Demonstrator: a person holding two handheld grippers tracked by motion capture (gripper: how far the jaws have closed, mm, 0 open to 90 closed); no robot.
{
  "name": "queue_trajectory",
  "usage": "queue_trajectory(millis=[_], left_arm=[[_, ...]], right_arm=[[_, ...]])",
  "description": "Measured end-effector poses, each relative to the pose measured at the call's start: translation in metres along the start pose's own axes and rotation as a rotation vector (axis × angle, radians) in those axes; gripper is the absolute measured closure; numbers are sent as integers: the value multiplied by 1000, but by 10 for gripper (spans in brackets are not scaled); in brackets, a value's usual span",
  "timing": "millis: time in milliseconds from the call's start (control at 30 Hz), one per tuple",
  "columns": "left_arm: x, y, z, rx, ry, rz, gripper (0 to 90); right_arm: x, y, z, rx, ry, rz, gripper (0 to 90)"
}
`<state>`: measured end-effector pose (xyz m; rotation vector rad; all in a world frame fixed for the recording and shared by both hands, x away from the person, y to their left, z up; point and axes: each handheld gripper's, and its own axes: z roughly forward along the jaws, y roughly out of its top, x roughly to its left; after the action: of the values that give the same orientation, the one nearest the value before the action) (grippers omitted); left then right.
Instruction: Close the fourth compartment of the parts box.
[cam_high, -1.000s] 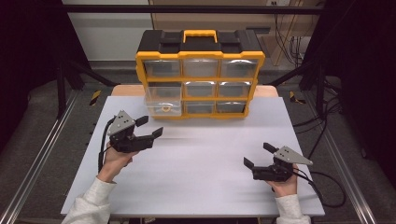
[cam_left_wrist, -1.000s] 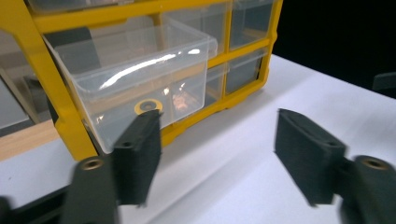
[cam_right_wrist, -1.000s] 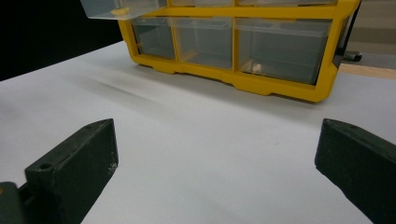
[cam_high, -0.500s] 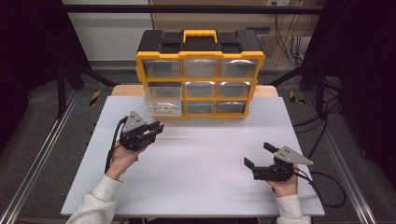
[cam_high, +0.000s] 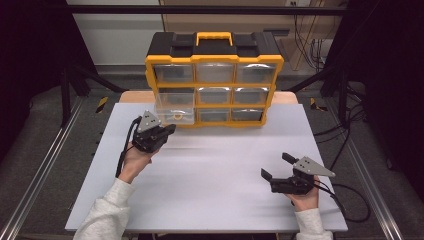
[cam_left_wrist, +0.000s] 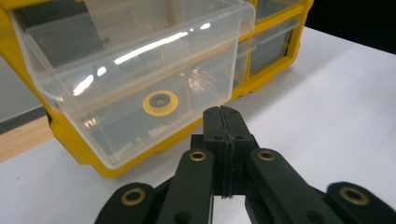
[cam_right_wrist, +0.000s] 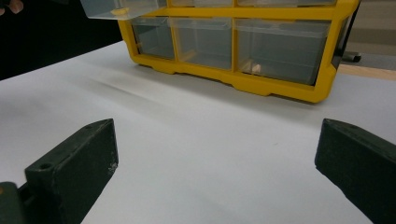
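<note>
High view | left claw (cam_high: 170, 130) clenched empty just beside pulled-out drawer (cam_high: 174, 107) | right claw (cam_high: 275, 166) released

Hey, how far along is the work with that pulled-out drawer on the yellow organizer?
Done: the clear drawer already stands pulled out of the yellow organizer, a yellow ring lying inside. In hand: the left claw has just closed, empty, in front of the drawer, perhaps to push it. Left: the drawer isn't closed yet; the right claw waits open over the white table.
</note>
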<state>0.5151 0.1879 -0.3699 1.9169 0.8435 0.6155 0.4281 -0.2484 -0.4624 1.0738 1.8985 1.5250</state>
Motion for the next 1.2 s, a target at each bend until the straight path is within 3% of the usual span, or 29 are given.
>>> queue_trajectory(millis=[700, 867, 1200], left_arm=[[14, 13, 22, 23, 18, -7, 896], [19, 11, 24, 22, -1, -21, 896], [23, 15, 30, 20, 23, -11, 896]], right_arm=[[0, 0, -1, -6, -3, 2, 0], [0, 0, 0, -4, 0, 1, 0], [0, 0, 0, -5, -2, -1, 0]])
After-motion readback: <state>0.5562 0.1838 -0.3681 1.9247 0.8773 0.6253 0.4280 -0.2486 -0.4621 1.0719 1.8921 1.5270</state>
